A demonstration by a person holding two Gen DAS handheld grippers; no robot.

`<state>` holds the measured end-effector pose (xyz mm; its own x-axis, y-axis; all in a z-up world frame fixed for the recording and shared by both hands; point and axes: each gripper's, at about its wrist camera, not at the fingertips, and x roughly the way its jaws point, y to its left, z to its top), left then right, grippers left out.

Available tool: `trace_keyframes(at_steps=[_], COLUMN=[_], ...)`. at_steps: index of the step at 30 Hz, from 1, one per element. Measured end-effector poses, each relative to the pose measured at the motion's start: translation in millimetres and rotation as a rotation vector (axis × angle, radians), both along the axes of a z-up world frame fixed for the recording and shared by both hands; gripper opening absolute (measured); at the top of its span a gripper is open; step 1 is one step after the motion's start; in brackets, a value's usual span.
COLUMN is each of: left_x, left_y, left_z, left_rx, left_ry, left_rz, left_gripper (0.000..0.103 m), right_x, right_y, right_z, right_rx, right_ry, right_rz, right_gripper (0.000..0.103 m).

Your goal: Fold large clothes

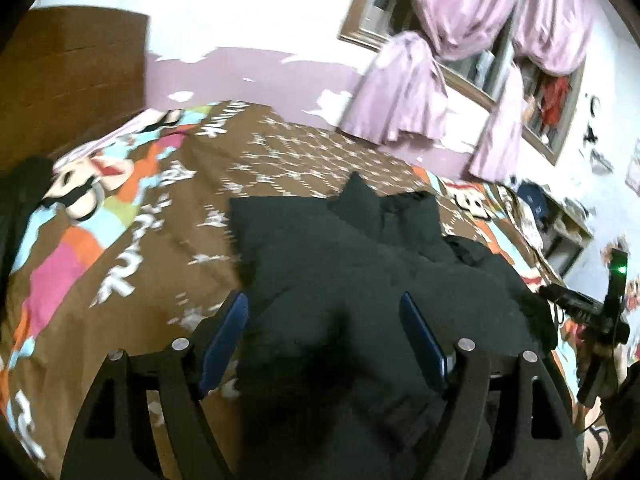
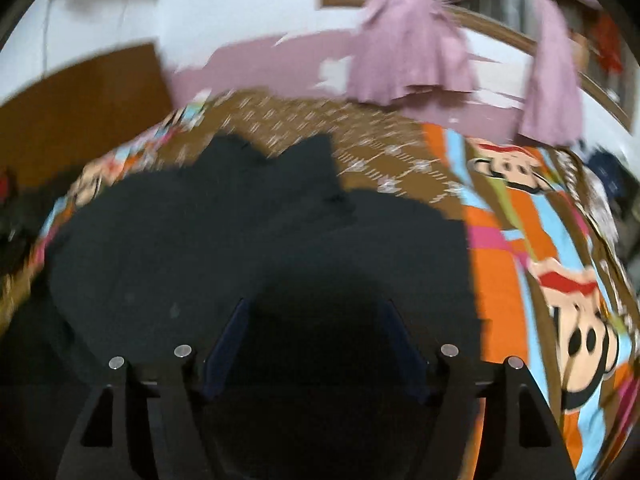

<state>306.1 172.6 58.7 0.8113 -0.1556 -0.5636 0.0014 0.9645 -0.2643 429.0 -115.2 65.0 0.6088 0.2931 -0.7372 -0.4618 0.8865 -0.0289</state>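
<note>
A large black garment (image 1: 340, 248) lies bunched on the bed, with folds and a pointed peak at its far edge. In the left wrist view my left gripper (image 1: 324, 300) hovers over its near part. The blue pads (image 1: 224, 344) stand wide apart and nothing is pinched between them. The right wrist view shows the same black garment (image 2: 200, 232) spread wider, reaching toward the left. My right gripper (image 2: 314, 304) is also open just above the cloth, and the dark fabric beneath it is in deep shadow.
The bed carries a brown bedspread (image 1: 132, 240) with cartoon faces and bright stripes (image 2: 520, 240). A wooden headboard (image 1: 72, 72) stands at the left, and pink curtains (image 1: 400, 92) hang behind the bed. Another dark heap (image 1: 24, 200) lies at the left edge. A shelf with clutter (image 1: 560, 224) is at the right.
</note>
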Motion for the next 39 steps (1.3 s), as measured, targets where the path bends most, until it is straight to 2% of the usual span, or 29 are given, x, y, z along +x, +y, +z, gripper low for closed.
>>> trace_keyframes(at_steps=[2,4,5,7,9,12,17,20,25,28,31,33,35,39], left_x=[18.5,37.8,40.0,35.6,30.6,28.7,36.6,33.6,29.6,31.5,36.8,43.8,54.5,100.8], left_y=[-16.9,-31.0,-34.8,-34.7,-33.2,-35.0,-49.7,-40.0,-18.3,-16.9,-20.7,-21.8,-20.6,-23.1], left_z=[-8.0,-28.4,-37.6,-47.1,-52.1,-60.9,-79.6,-81.6,-70.2,-60.7,-49.9,-39.7,-25.2,-1.4], left_rx=[0.050,0.115,0.147,0.179,0.182,0.207,0.298,0.272,0.130,0.104,0.123,0.140,0.144,0.160], left_ry=[0.046,0.158,0.183,0.170,0.166,0.185,0.233,0.214,0.193,0.199,0.206,0.195,0.153,0.116], left_rz=[-0.044,-0.068,-0.071,-0.080,-0.086,-0.074,-0.062,-0.072,-0.102,-0.103,-0.105,-0.103,-0.098,-0.042], left_gripper=[0.073,0.073,0.073,0.073,0.073,0.073,0.074,0.074,0.075,0.075,0.075,0.075,0.075,0.075], right_x=[1.6,4.3,4.3,2.9,-1.3,-0.2,-1.5,-3.7,-4.9,-12.5,-7.6,11.1,44.5,127.4], right_y=[1.4,-11.6,-15.7,-22.1,-18.8,-16.7,-18.7,-21.3,-27.6,-35.1,-43.1,-43.8,-37.9,-14.6], right_z=[-18.9,-33.6,-37.9,-46.8,-51.1,-56.6,-55.1,-54.6,-52.7,-41.8,-17.4,8.1,29.0,41.8], right_rx=[-0.039,0.009,0.034,0.075,0.067,0.060,0.077,0.096,0.158,0.201,0.261,0.289,0.322,0.402], right_ry=[0.025,0.047,0.055,0.050,0.028,0.020,0.012,0.000,0.004,-0.035,-0.060,-0.089,-0.071,0.077], right_rz=[-0.001,-0.012,-0.010,0.006,0.016,0.017,0.018,0.024,0.045,0.030,0.022,0.001,-0.033,-0.095], right_gripper=[0.081,0.087,0.087,0.087,0.087,0.088,0.088,0.090,0.094,0.094,0.094,0.098,0.100,0.100])
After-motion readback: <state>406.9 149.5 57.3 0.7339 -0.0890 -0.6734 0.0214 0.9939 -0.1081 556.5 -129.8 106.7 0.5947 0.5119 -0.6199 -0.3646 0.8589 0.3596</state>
